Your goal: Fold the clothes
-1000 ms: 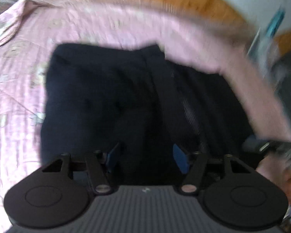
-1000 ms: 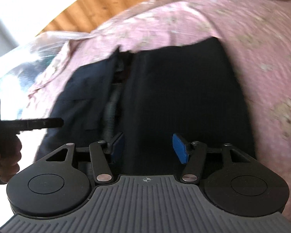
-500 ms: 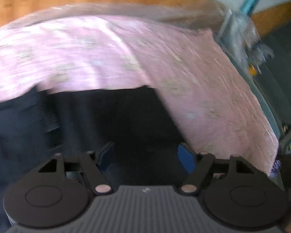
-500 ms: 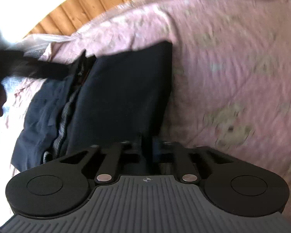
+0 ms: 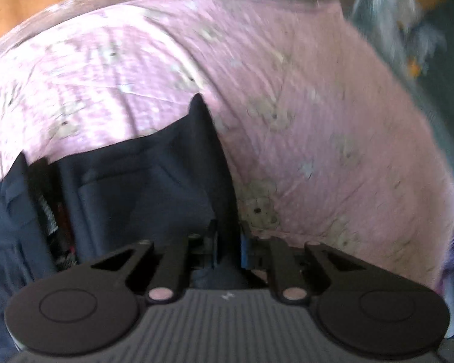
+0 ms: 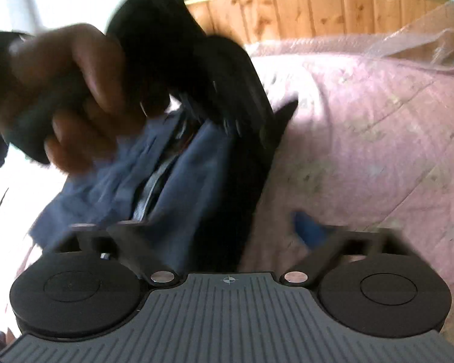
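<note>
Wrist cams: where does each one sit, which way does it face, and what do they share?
Left wrist: sits on the left gripper, looking down along it at the dark garment on the pink bedspread; its jaws, just closing, pinch the garment's edge.
Right wrist: sits on the right gripper, jaws just opened and wide, facing the wooden headboard; the person's left hand shows, holding the other gripper.
Shared: garment and bedspread.

Dark navy fabric garment [image 5: 142,187] lies on pale pink quilted bedspread [image 5: 317,121] printed with faded beige-grey motifs. Beyond the bedspread: orange-brown knotty wooden panelling [image 6: 333,9]. Blue rubber pads [image 6: 307,227] on black gripper fingers.
</note>
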The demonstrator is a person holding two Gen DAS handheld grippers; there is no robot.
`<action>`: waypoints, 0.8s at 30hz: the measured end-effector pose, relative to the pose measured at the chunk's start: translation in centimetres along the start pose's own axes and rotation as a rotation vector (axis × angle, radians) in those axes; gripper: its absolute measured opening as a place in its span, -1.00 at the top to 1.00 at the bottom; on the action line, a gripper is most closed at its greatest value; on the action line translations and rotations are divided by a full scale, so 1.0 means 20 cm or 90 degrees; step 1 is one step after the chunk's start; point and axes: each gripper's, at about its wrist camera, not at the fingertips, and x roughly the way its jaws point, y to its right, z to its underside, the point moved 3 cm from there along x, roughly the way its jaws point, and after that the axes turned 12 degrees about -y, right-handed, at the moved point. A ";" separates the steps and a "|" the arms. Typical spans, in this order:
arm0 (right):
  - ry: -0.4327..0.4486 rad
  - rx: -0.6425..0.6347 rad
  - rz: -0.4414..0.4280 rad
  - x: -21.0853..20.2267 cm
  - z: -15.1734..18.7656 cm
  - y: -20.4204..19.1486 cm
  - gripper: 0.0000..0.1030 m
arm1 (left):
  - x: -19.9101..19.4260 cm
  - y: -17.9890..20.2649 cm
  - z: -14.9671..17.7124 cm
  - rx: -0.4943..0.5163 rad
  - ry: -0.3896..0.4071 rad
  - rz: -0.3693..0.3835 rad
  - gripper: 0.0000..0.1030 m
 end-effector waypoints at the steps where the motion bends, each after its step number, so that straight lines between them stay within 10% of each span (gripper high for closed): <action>1: -0.016 -0.006 -0.022 0.03 0.00 -0.03 -0.18 | -0.04 -0.05 0.02 -0.005 0.016 0.023 0.76; 2: -0.029 -0.009 -0.040 0.06 0.00 -0.06 0.66 | -0.08 -0.10 0.05 -0.009 0.032 0.047 0.77; 3: -0.029 -0.014 -0.040 0.07 -0.01 -0.10 0.88 | -0.13 -0.16 0.07 -0.014 0.048 0.064 0.77; 10: 0.030 -0.210 0.018 -0.08 -0.25 -0.74 0.92 | -0.51 -0.85 0.41 -0.092 0.156 0.156 0.78; 15: -0.051 -0.338 0.022 0.30 -0.29 -1.21 0.94 | -0.45 -1.38 0.65 -0.175 0.155 0.185 0.78; 24: -0.142 -0.408 0.055 0.65 -0.28 -1.55 0.97 | -0.39 -1.61 0.84 -0.226 0.209 0.232 0.78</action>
